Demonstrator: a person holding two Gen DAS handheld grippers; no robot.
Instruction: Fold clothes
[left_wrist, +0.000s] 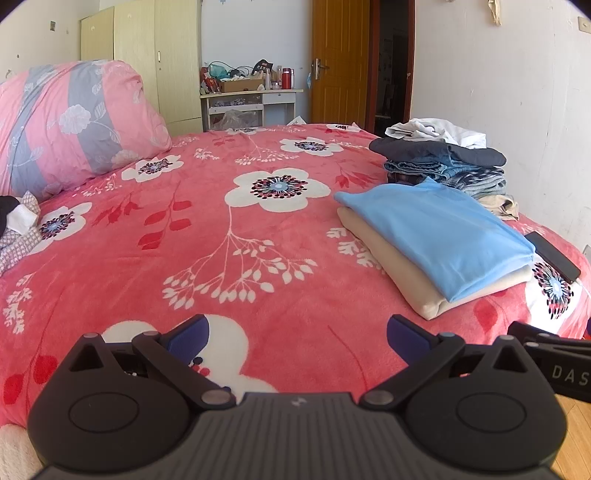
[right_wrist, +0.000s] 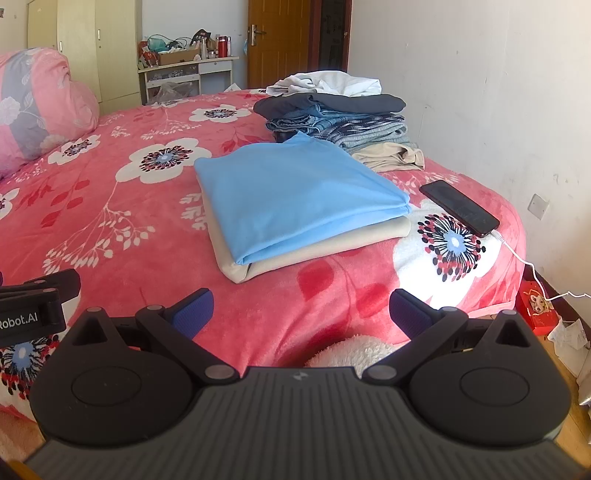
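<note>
A folded light blue garment (left_wrist: 439, 236) (right_wrist: 291, 192) lies on top of a folded beige one (left_wrist: 388, 258) (right_wrist: 314, 243) on the pink floral blanket (left_wrist: 229, 229) (right_wrist: 110, 206). Behind them is a pile of clothes (left_wrist: 443, 162) (right_wrist: 340, 114), dark and denim pieces with a crumpled white one on top. My left gripper (left_wrist: 297, 336) is open and empty, low over the blanket's near edge, left of the folded stack. My right gripper (right_wrist: 301, 312) is open and empty, in front of the stack. The right gripper's edge shows in the left wrist view (left_wrist: 554, 358); the left gripper's edge shows in the right wrist view (right_wrist: 33, 302).
A black phone (left_wrist: 554, 254) (right_wrist: 460, 206) with a white cable lies right of the stack. A pink and grey pillow (left_wrist: 70, 125) (right_wrist: 33, 107) is at the far left. Loose dark and patterned cloth (left_wrist: 18, 225) lies at the left edge. A wall is at the right.
</note>
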